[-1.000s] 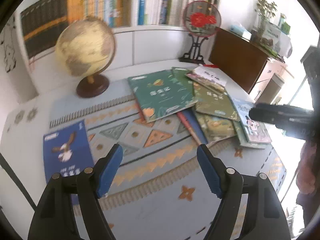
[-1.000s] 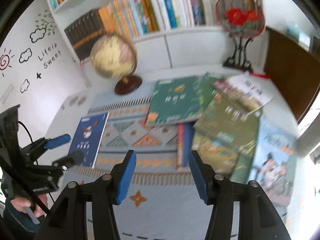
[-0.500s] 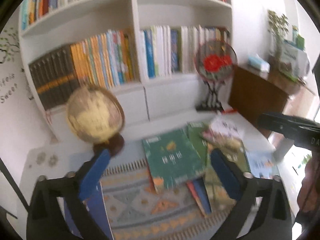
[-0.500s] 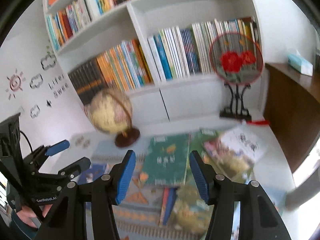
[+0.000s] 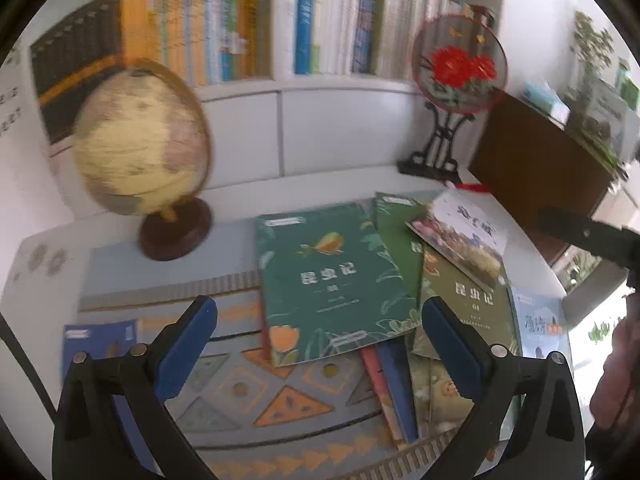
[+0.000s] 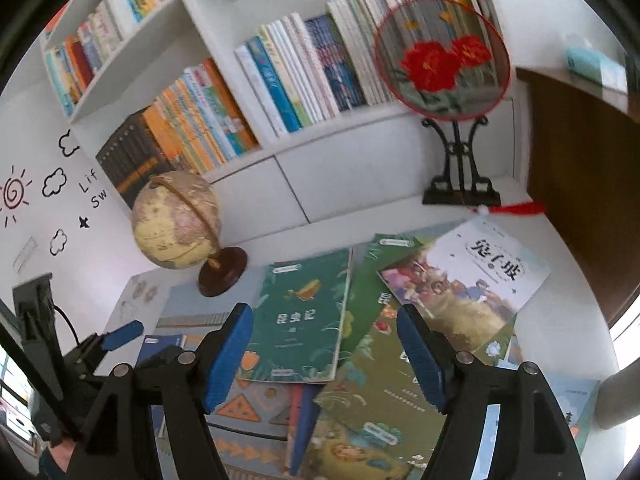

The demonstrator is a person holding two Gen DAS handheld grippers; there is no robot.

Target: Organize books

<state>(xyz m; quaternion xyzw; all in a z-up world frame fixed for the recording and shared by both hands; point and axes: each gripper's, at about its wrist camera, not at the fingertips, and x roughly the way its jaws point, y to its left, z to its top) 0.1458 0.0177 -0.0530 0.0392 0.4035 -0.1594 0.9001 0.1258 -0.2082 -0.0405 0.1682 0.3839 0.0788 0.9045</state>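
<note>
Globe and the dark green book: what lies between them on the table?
Nothing stands between the globe and the dark green book. The right wrist view shows only a bare strip of the patterned mat between the globe's base and the book's edge.

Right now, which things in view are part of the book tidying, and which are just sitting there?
For the job:
- teal-green book
- olive book
- white book
- pale-blue book
- blue book
- red and blue books under the pile
- left gripper and right gripper, both open and empty

Lying about:
- globe
- fan on stand
- patterned mat
- shelved books
</note>
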